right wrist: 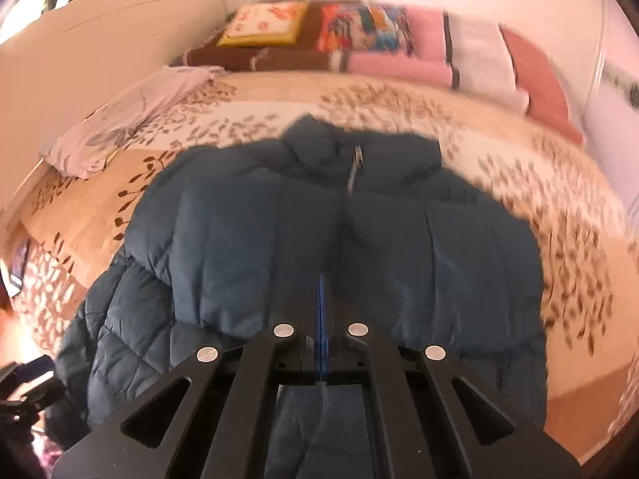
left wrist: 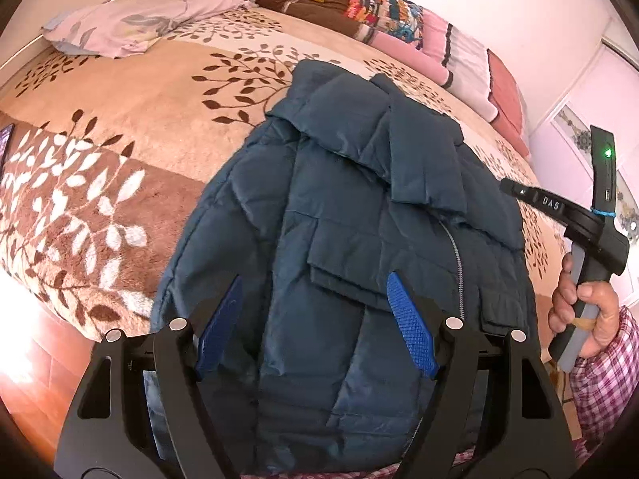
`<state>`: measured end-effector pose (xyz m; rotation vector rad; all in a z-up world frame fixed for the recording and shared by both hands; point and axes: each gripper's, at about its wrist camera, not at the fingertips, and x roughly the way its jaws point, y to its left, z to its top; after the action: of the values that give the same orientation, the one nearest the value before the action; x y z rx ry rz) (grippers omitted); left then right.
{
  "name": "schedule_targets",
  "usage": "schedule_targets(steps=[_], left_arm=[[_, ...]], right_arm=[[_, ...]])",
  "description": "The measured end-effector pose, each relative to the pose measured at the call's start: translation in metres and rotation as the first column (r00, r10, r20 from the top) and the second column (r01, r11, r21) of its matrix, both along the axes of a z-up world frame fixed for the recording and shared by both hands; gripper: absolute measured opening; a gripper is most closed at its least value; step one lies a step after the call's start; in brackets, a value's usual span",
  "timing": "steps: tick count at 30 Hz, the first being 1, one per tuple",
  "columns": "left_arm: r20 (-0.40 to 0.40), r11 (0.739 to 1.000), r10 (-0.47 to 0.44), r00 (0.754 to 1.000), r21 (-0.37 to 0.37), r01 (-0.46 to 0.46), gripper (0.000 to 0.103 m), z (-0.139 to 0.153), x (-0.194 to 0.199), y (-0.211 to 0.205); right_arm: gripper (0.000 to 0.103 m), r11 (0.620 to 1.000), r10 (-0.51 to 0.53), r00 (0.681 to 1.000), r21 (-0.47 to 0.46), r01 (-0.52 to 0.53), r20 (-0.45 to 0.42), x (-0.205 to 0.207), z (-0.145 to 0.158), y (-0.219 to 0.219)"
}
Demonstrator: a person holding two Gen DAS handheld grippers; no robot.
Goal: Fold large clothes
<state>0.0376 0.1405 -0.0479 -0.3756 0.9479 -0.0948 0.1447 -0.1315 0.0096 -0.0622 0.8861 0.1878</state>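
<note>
A dark teal quilted puffer jacket lies on the bed, zipped front up, collar toward the pillows. Its near part hangs over the bed's edge. It also fills the right wrist view, which is blurred. My left gripper is open and empty, its blue pads above the jacket's lower front. My right gripper is shut, pads together with nothing seen between them, over the jacket's hem. The right gripper also shows at the left wrist view's right edge, held above the jacket's right side.
The bed has a tan leaf-patterned blanket. A lilac pillow lies at the far left. Folded blankets and cushions are stacked along the far wall. Wooden floor shows at the lower left.
</note>
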Motion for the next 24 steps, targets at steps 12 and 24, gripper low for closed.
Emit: schedule_targets(steps=[12,24], left_arm=[[-0.004,1.0,-0.005,1.0,-0.011,0.005,0.073,-0.001,-0.007,-0.001],[-0.011,0.997,0.032,0.999,-0.064,-0.033,0.073,-0.009,-0.011,0.015]], right_arm=[[0.076,0.951,0.264,0.964,-0.161,-0.262,-0.008,-0.019,-0.033,0.116],[0.02,0.928,0.202,0.979,-0.312,-0.204,-0.039,0.017,-0.063,0.124]])
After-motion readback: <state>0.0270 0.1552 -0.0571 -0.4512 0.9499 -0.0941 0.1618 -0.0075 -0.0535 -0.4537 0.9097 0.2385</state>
